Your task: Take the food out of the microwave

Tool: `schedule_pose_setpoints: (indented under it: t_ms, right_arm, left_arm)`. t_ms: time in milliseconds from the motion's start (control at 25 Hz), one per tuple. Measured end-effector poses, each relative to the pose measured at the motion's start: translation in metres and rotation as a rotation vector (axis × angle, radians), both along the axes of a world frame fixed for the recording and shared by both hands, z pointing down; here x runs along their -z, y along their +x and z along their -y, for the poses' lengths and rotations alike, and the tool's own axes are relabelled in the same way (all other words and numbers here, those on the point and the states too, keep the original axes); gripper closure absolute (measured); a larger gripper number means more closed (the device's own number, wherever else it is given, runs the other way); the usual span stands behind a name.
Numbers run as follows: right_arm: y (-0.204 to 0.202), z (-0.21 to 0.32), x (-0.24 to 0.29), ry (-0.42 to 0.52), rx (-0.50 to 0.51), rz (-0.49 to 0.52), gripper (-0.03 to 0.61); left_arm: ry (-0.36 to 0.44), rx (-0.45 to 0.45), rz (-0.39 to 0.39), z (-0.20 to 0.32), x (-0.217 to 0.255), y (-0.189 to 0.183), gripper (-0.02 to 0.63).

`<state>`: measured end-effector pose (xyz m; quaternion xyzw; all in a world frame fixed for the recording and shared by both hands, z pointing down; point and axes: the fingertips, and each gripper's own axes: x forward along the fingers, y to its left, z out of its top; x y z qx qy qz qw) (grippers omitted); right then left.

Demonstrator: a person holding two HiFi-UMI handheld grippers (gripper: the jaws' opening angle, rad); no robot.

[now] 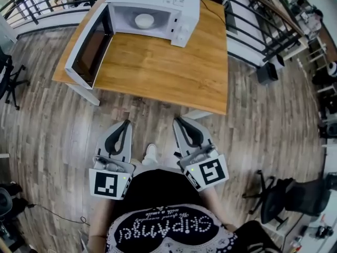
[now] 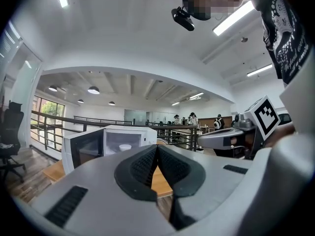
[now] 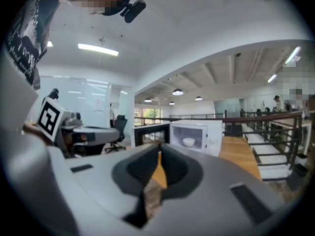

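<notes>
A white microwave stands at the far side of a wooden table, its door swung wide open to the left. Inside sits a white bowl, also seen as the bowl in the left gripper view and the bowl in the right gripper view. My left gripper and right gripper are side by side over the floor, short of the table's near edge, both shut and holding nothing. Their tips, left and right, point toward the microwave.
Black railings run behind and to the right of the table. A black office chair stands at the right and another chair at the left edge. The open door overhangs the table's left edge. People stand far off in the background.
</notes>
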<state>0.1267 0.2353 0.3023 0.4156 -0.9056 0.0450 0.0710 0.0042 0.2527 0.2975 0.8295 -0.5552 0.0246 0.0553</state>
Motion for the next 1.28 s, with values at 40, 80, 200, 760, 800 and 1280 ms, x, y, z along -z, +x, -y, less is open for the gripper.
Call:
schedule_pose_setpoints:
  t_ms: [40, 80, 200, 760, 800, 1280]
  right_arm:
    - [0.001, 0.003, -0.001, 0.002, 0.009, -0.004, 0.54]
    - [0.003, 0.005, -0.001, 0.005, 0.019, -0.006, 0.54]
    - [0.005, 0.011, -0.001, 0.011, 0.04, 0.0, 0.54]
    - [0.011, 0.046, -0.032, -0.085, -0.013, -0.017, 0.54]
    - [0.008, 0.053, -0.034, -0.092, -0.014, -0.017, 0.54]
    - [-0.042, 0.157, -0.023, -0.098, -0.06, -0.004, 0.54]
  left_arm:
    - [0.003, 0.004, 0.003, 0.002, 0.0, 0.002, 0.581]
    - [0.004, 0.007, 0.007, 0.004, 0.0, 0.005, 0.58]
    - [0.01, 0.012, 0.015, 0.009, 0.001, 0.011, 0.58]
    - [0.009, 0.039, -0.025, 0.052, -0.011, -0.008, 0.58]
    - [0.007, 0.039, -0.027, 0.06, -0.012, -0.011, 0.581]
    - [0.0, -0.033, -0.03, 0.17, -0.002, -0.059, 0.58]
